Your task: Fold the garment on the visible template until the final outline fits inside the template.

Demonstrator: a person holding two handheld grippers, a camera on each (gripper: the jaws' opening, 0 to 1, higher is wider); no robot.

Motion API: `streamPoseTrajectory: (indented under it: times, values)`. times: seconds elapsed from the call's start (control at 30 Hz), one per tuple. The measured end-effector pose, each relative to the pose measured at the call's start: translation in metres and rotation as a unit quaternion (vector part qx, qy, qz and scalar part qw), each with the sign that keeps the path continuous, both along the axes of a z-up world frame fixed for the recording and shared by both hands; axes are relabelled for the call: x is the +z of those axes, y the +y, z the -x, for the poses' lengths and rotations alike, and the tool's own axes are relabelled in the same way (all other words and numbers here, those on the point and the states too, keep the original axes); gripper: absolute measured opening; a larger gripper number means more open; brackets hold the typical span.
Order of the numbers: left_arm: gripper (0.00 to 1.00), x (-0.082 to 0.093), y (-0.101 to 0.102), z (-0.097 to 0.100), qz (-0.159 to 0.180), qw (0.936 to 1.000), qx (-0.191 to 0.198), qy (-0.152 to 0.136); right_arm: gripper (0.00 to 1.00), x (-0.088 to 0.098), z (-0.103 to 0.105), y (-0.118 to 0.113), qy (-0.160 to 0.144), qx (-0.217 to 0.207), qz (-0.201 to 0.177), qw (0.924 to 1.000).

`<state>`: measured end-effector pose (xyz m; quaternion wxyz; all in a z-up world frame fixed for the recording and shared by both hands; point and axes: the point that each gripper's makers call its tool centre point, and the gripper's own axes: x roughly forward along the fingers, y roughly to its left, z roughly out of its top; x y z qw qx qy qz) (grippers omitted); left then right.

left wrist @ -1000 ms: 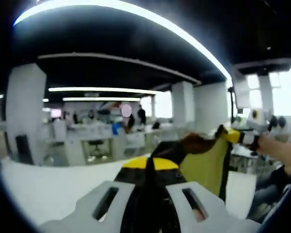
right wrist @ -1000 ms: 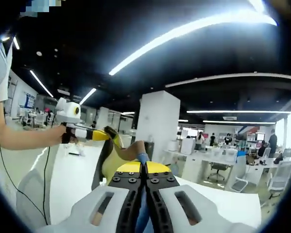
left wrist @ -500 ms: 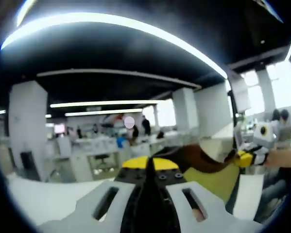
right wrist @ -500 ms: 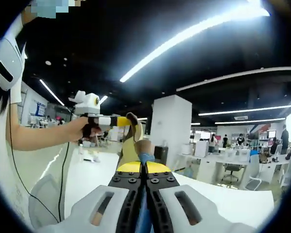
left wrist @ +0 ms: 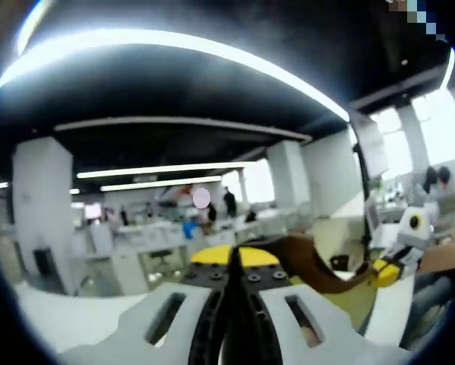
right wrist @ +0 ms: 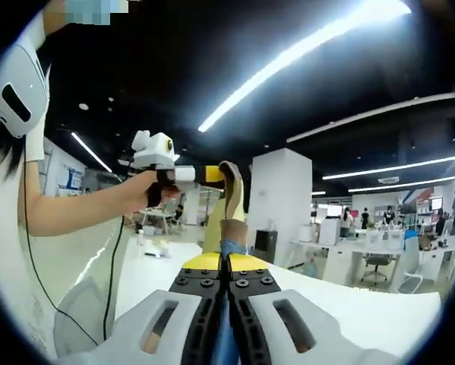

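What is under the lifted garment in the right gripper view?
Under the garment, held up by both grippers, lies a white table with no other object visible on it. The template cannot be seen; the right gripper covers the area directly below.

Yellow-and-brown garment (left wrist: 327,275) hangs stretched in the air, off the table.

Pale grey jaw housings with slotted openings are seen on the right gripper (right wrist: 228,266), lined by black screw-studded plates and capped in yellow. The left gripper (right wrist: 225,173) is white-bodied with yellow tips. A white short sleeve (right wrist: 34,141) and what may be a thin black cable (right wrist: 112,274) are visible.
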<state>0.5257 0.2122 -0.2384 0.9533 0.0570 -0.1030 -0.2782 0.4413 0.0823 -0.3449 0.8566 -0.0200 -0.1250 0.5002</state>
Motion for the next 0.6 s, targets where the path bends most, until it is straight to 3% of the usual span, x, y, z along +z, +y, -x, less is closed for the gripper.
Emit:
streamPoseTrajectory:
  times: [0.23, 0.6]
  values:
    - [0.0, 0.012, -0.002, 0.014, -0.008, 0.9999, -0.003, -0.012, 0.01, 0.019, -0.002, -0.018, -0.021, -0.03, -0.019, 0.9992]
    - [0.0, -0.01, -0.001, 0.044, -0.035, 0.9991, -0.018, 0.017, 0.01, 0.046, 0.008, -0.05, -0.051, -0.076, -0.022, 0.9955]
